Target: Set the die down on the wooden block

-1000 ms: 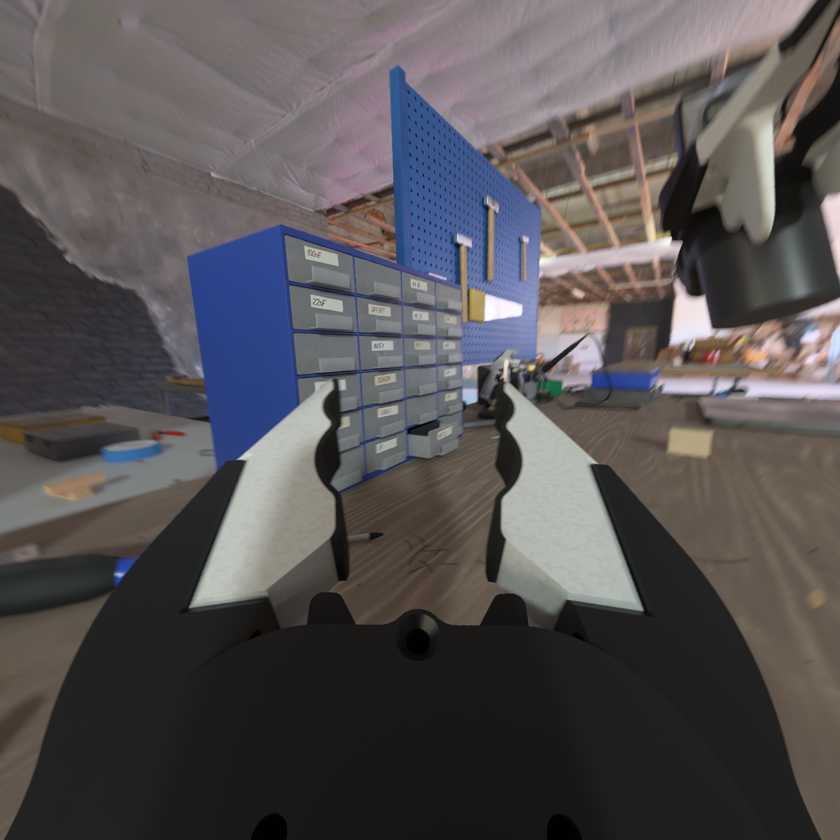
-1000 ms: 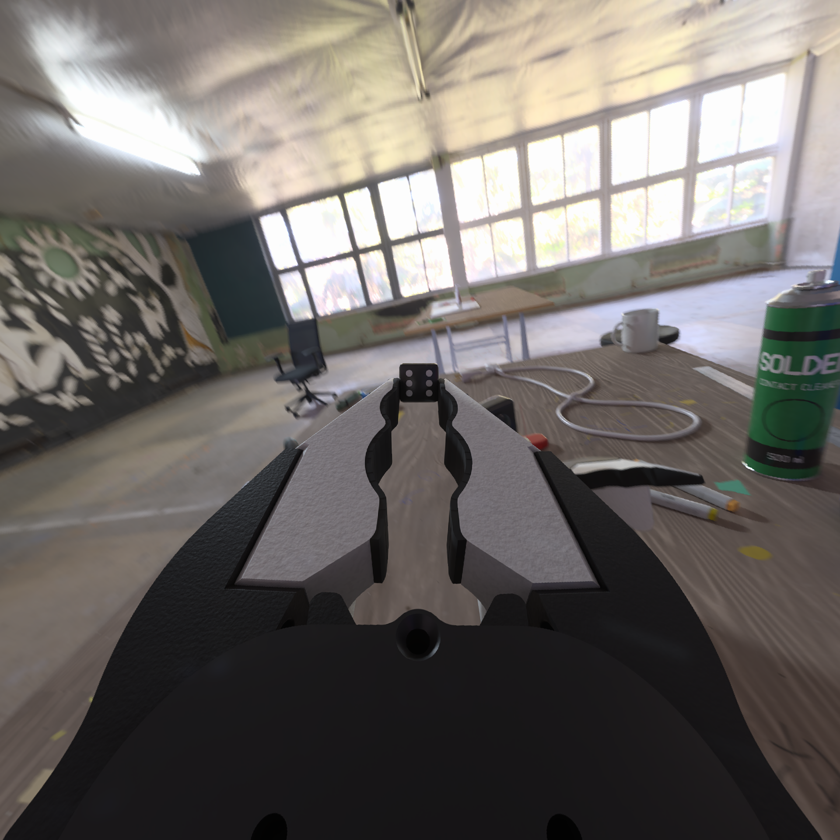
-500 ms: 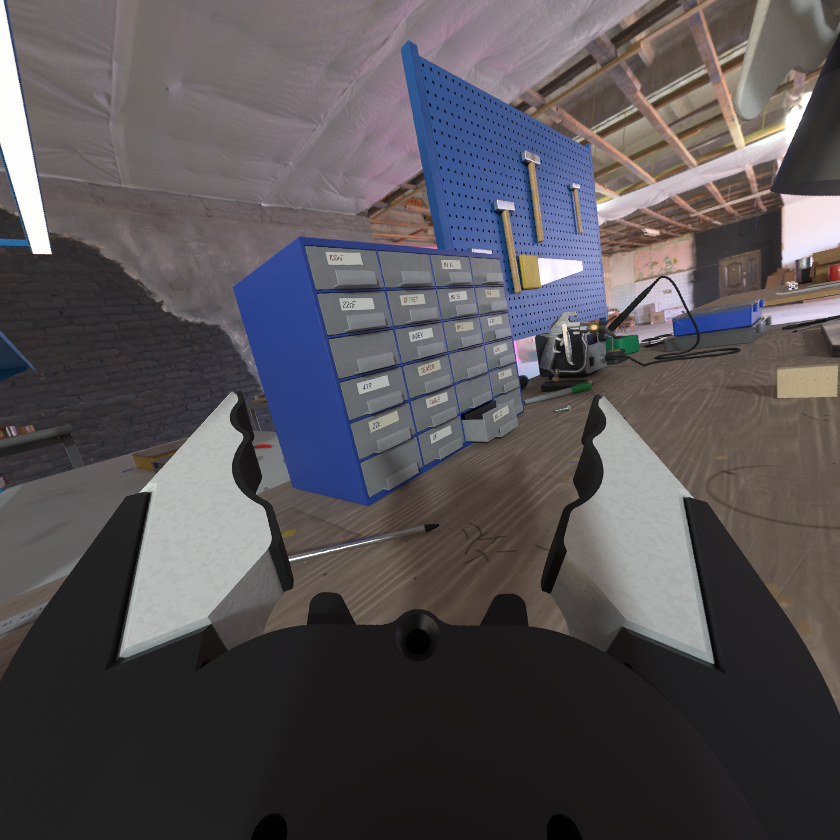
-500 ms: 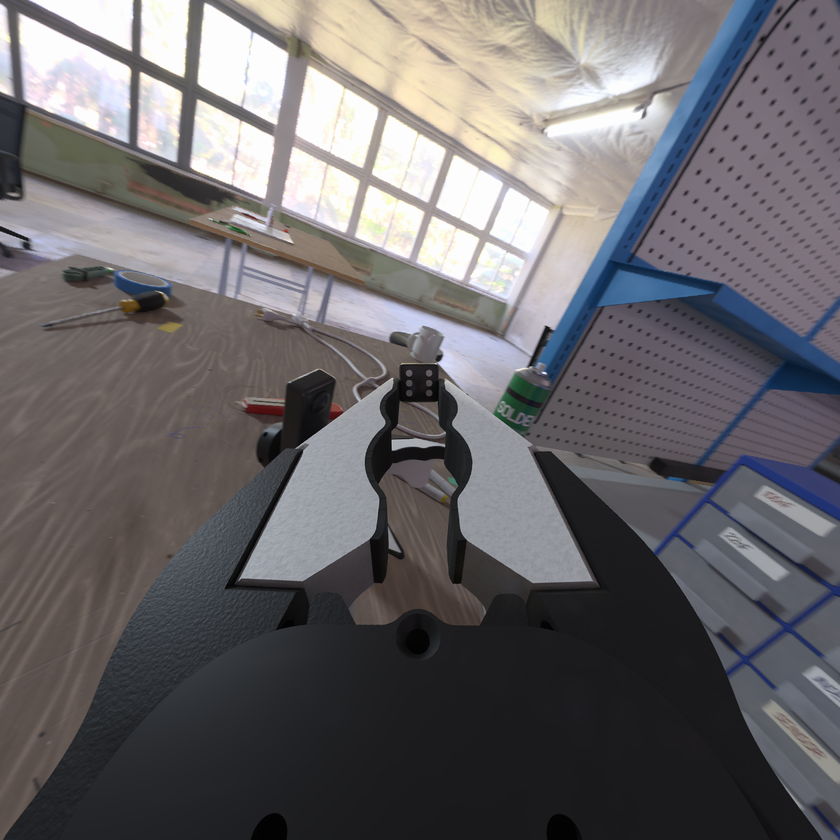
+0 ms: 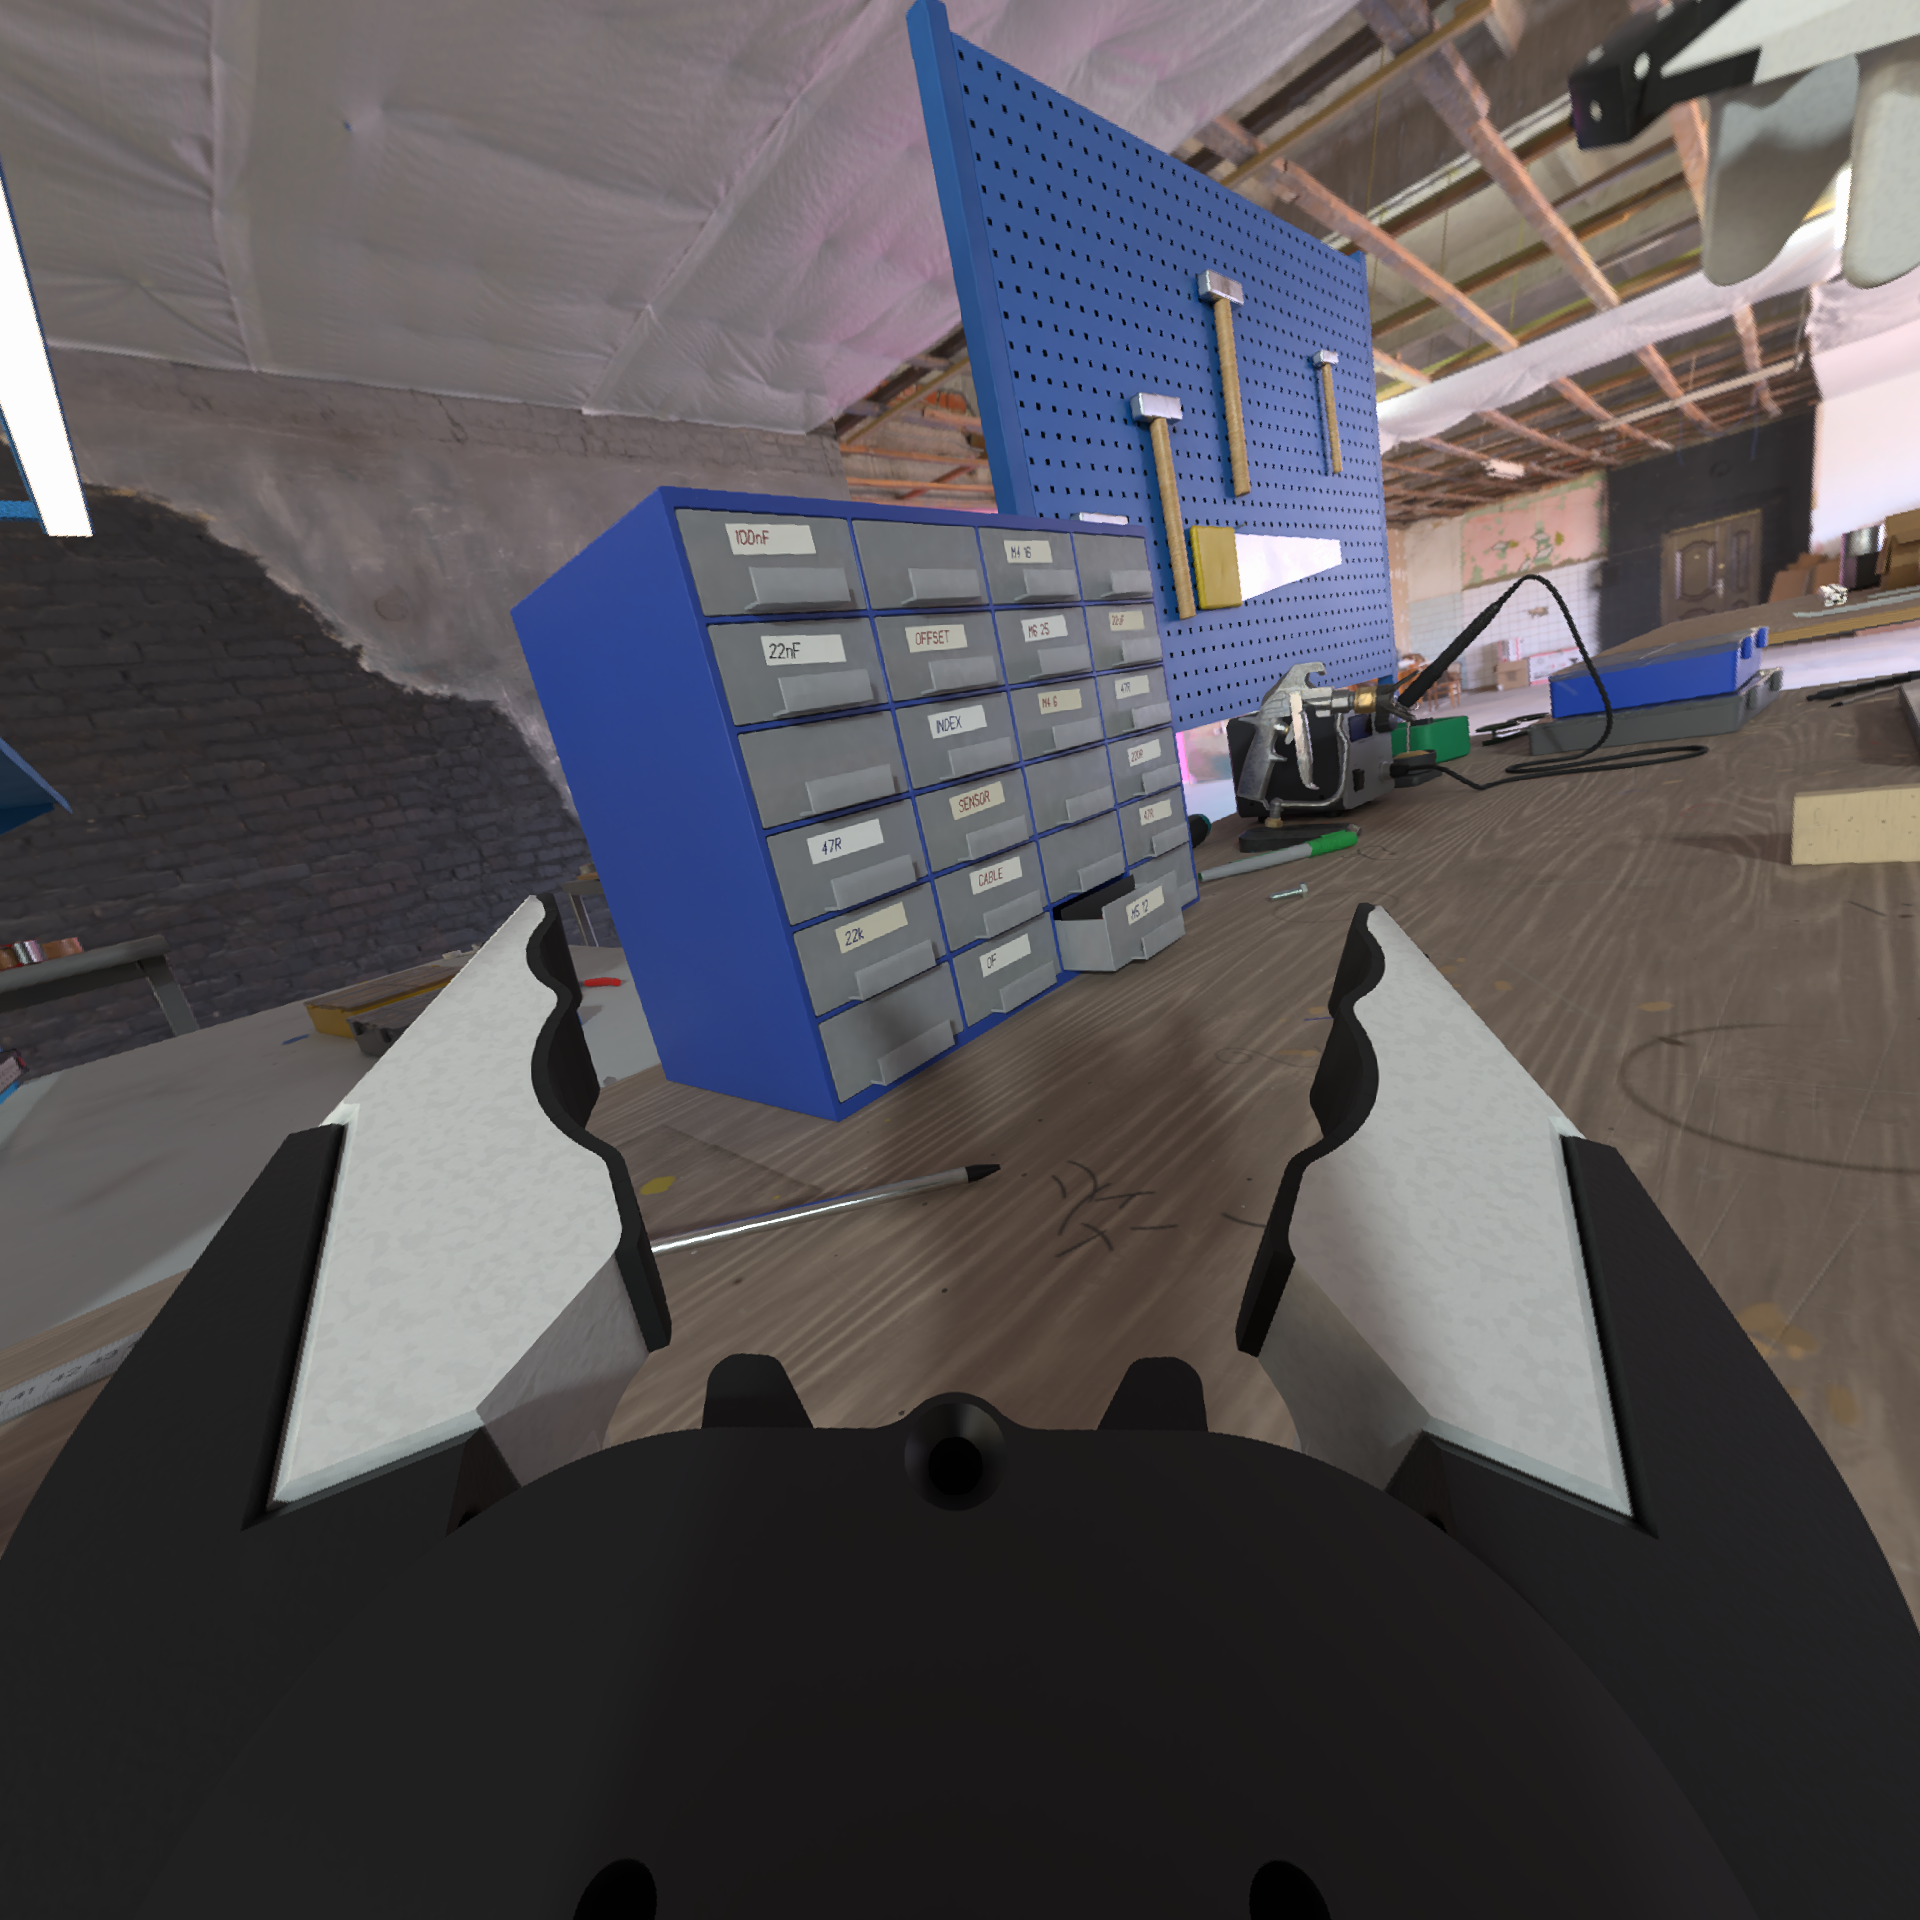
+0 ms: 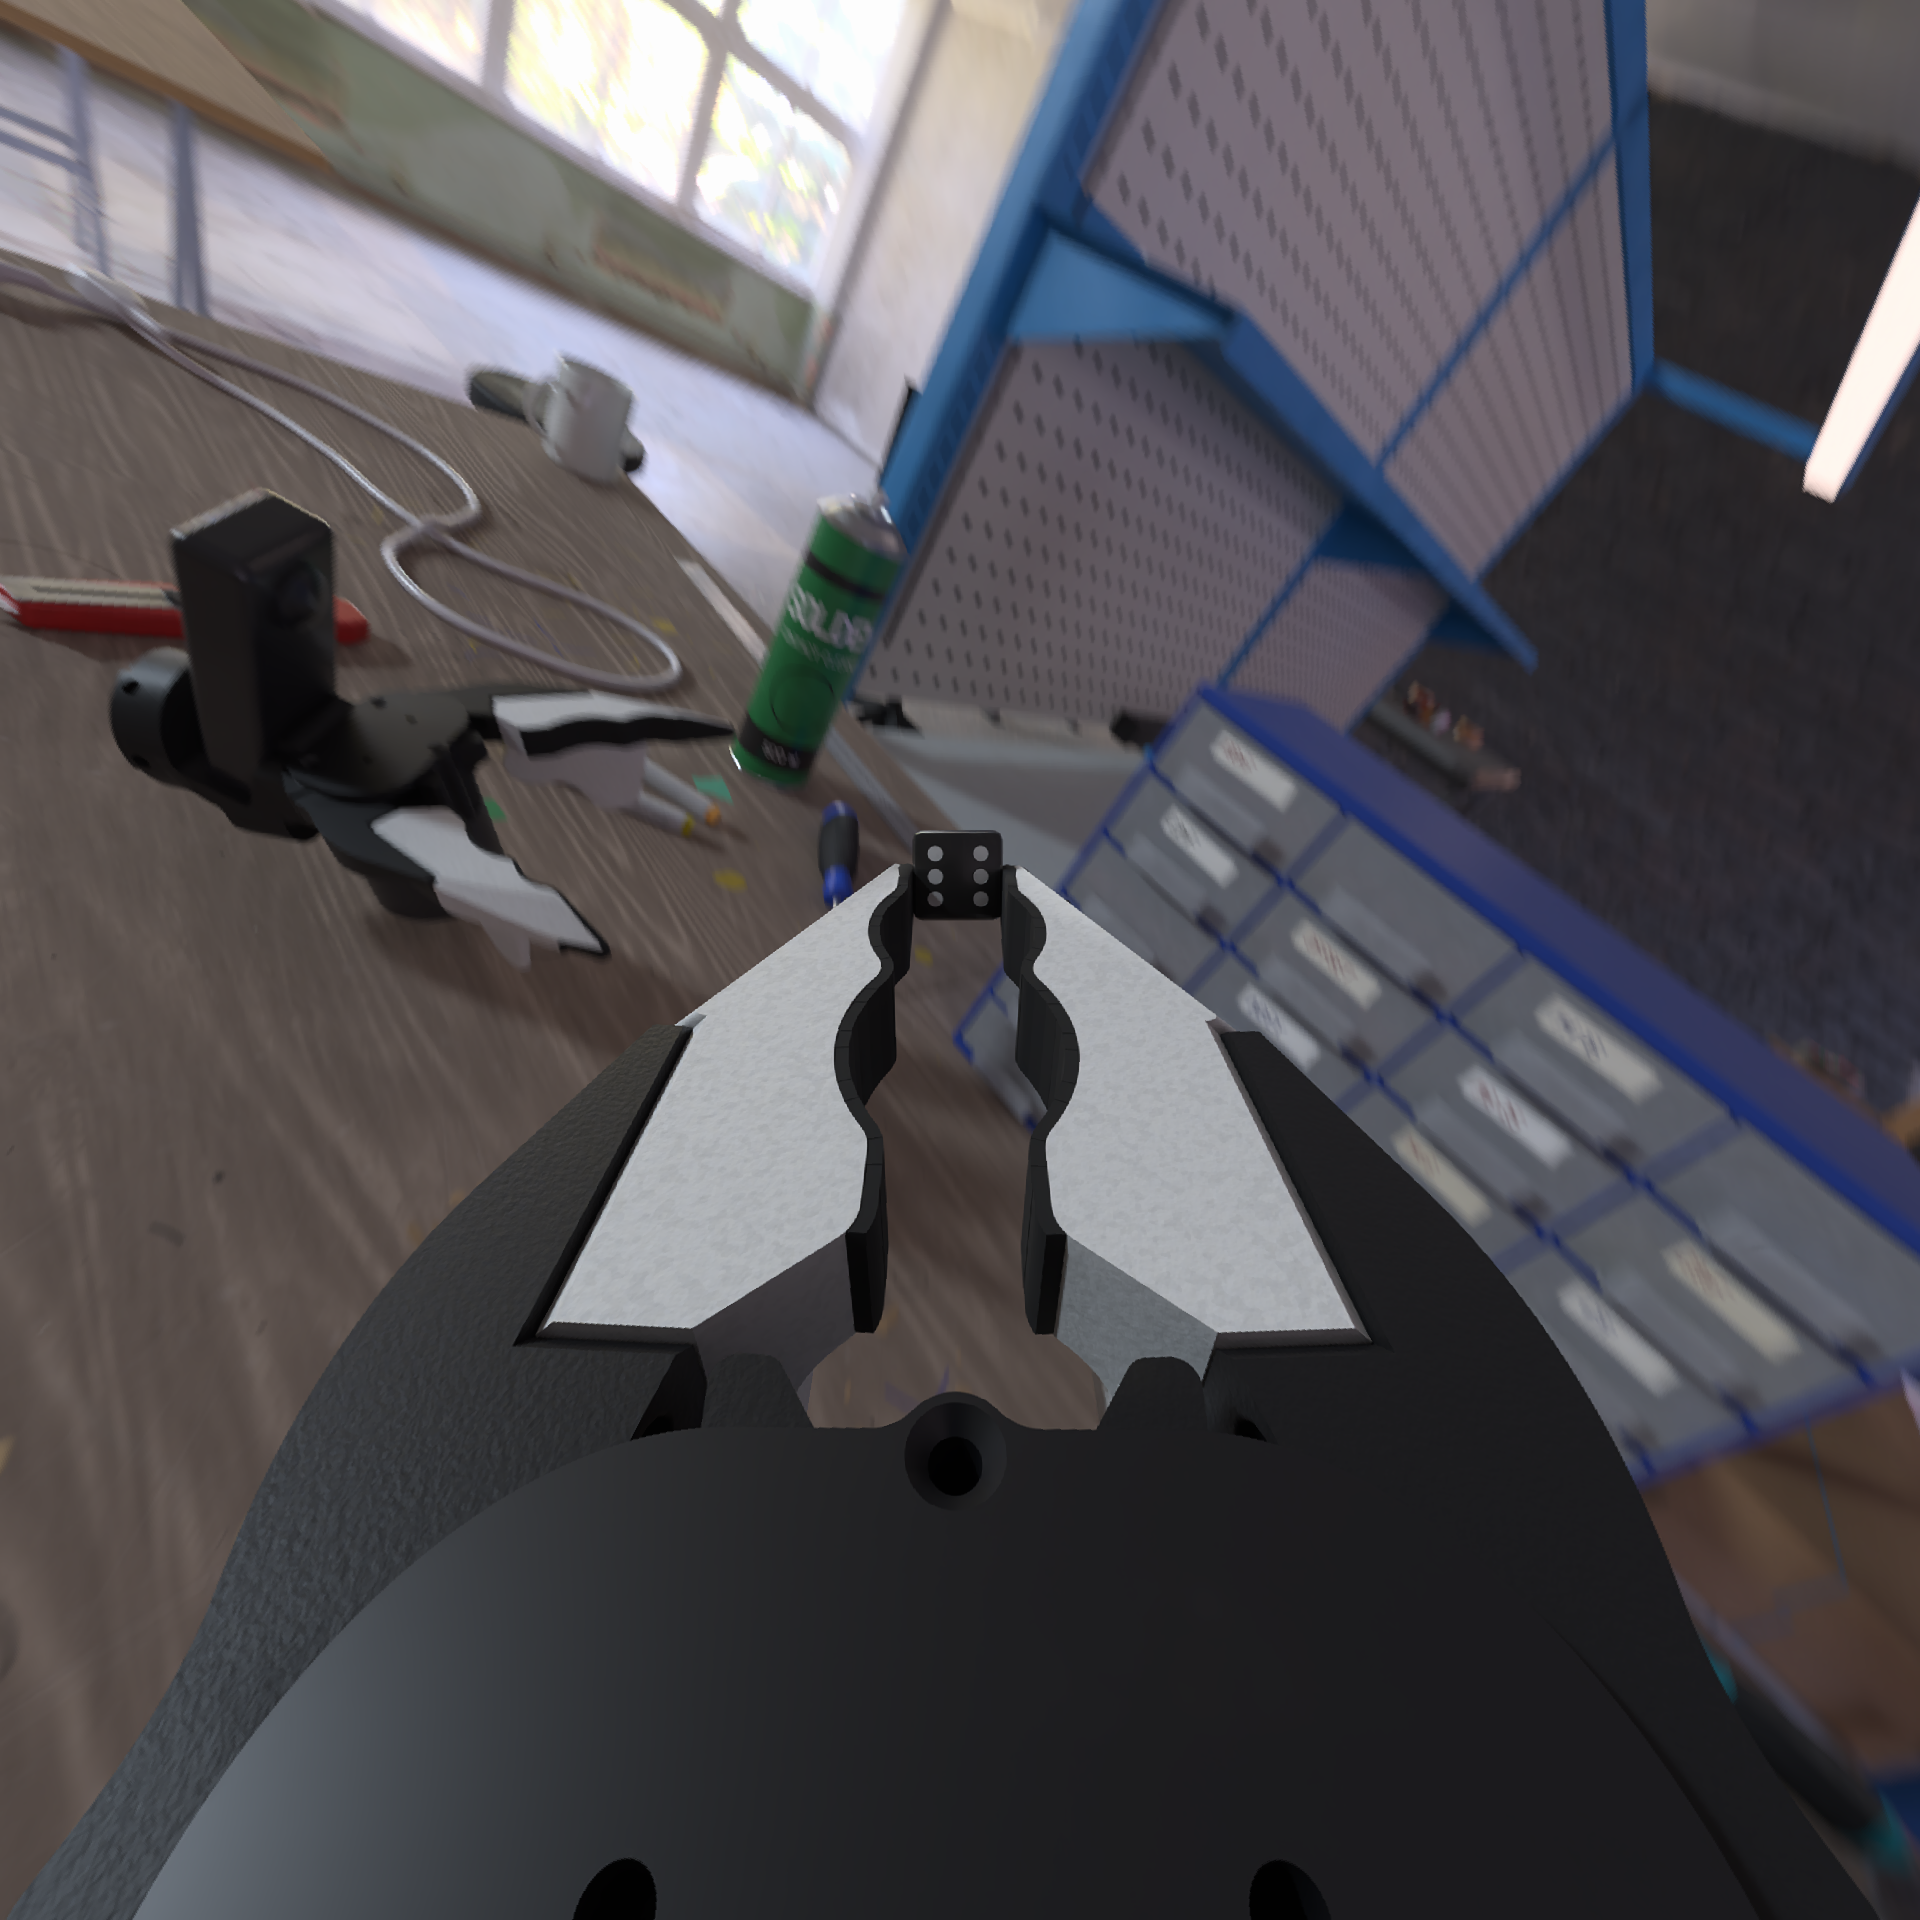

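My right gripper (image 6: 956, 885) is shut on a small black die (image 6: 956, 875) with white pips, pinched at the fingertips and held in the air above the bench. The pale wooden block (image 5: 1860, 826) lies on the bench at the right edge of the left wrist view; it does not show in the right wrist view. My left gripper (image 5: 951, 920) is wide open and empty, low over the bench, facing the drawer cabinet. It also shows in the right wrist view (image 6: 665, 836), at the left. The right gripper shows high at the top right of the left wrist view (image 5: 1813, 208).
A blue drawer cabinet (image 5: 883, 790) and a blue pegboard (image 5: 1143, 364) with hammers stand ahead of the left gripper. A pen (image 5: 821, 1205) and a soldering station (image 5: 1340, 748) lie on the bench. A green spray can (image 6: 821, 644), a white mug (image 6: 587, 416) and a cable (image 6: 520, 582) sit to the left.
The left gripper has opened wide and tilted up a little. The right gripper has swung round to the right with the die, from the windows toward the drawer cabinet.
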Controlling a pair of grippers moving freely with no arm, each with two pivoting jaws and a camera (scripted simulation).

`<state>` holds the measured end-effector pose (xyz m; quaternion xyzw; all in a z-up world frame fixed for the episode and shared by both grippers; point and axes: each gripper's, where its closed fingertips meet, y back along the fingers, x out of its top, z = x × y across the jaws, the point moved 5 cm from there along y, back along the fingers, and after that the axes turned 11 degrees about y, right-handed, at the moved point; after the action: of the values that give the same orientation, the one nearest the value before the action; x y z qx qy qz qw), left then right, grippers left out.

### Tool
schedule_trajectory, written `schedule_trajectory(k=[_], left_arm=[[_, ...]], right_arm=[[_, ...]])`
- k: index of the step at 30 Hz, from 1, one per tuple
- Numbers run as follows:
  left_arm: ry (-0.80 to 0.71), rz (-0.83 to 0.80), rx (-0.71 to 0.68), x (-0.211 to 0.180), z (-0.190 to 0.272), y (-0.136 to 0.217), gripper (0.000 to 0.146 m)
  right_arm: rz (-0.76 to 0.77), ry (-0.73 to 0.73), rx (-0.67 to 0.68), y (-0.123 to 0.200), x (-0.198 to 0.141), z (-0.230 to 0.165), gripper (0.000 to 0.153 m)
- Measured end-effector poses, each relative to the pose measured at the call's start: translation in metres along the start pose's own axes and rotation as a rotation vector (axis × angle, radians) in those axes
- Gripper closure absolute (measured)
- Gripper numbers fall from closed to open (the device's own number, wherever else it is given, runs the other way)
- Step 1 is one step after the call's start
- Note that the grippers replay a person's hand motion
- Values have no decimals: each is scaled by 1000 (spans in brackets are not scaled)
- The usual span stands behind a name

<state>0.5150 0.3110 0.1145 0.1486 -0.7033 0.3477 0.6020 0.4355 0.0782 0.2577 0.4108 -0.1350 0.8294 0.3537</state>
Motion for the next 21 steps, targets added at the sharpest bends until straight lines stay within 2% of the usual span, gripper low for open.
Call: schedule_trajectory(k=[3,8,11,14,18,21], left_arm=[[-4,-5,-3,-1,1,-1,4],[19,1,4,0,0,0,4],[11,-1,5,0,0,-1,4],[5,-11,-1,-2,2,-1,4],[1,-14,-1,-2,2,-1,4],[-3,-15,-2,-2,2,-1,4]], right_arm=[[-164,-113,-66,43,-22,24,137],[-391,-286,-496,158,-68,66,136],[-533,-392,-671,211,-97,72,136],[-634,-490,-687,228,-127,70,136],[-715,-595,-630,226,-163,66,136],[-850,-682,-565,223,-190,57,136]])
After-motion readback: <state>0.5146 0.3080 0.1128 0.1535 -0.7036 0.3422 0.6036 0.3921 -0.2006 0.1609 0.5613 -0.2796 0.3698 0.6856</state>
